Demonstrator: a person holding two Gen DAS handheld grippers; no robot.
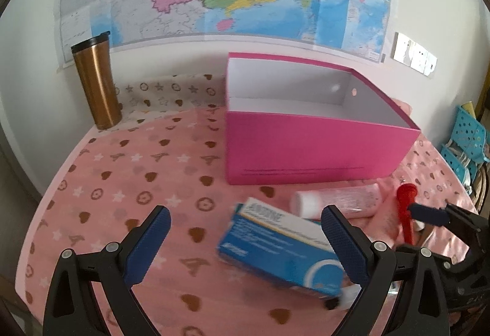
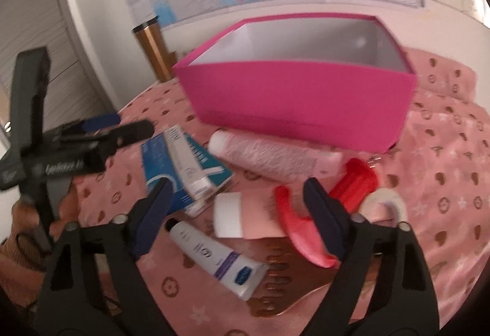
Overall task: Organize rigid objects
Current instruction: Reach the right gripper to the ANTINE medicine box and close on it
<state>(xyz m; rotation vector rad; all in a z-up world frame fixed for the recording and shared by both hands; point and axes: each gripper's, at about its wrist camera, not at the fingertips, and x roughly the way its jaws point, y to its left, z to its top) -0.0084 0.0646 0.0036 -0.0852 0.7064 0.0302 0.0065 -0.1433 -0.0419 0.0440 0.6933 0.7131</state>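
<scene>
An empty magenta box [image 1: 306, 149] [image 2: 300, 103] stands open-topped on the pink cloth. In front of it lie a blue medicine carton [image 1: 275, 247] [image 2: 171, 164], a pink cylindrical bottle [image 1: 337, 201] [image 2: 269, 158] and a red plastic piece [image 1: 405, 213] [image 2: 355, 180]. My left gripper [image 1: 245, 215] is open, low over the cloth, its right finger over the carton's end. My right gripper [image 2: 238, 184] is open above a white-capped pink bottle [image 2: 232, 215] and a white tube [image 2: 214, 256], touching neither. The view is blurred.
A copper tumbler [image 1: 96, 82] [image 2: 151, 51] stands at the back left by the wall. A brown comb [image 2: 275, 284], a tape roll [image 2: 386, 201] and a coral-red curved piece [image 2: 294, 232] lie near the right gripper. A blue basket [image 1: 465, 137] is off the table's right edge.
</scene>
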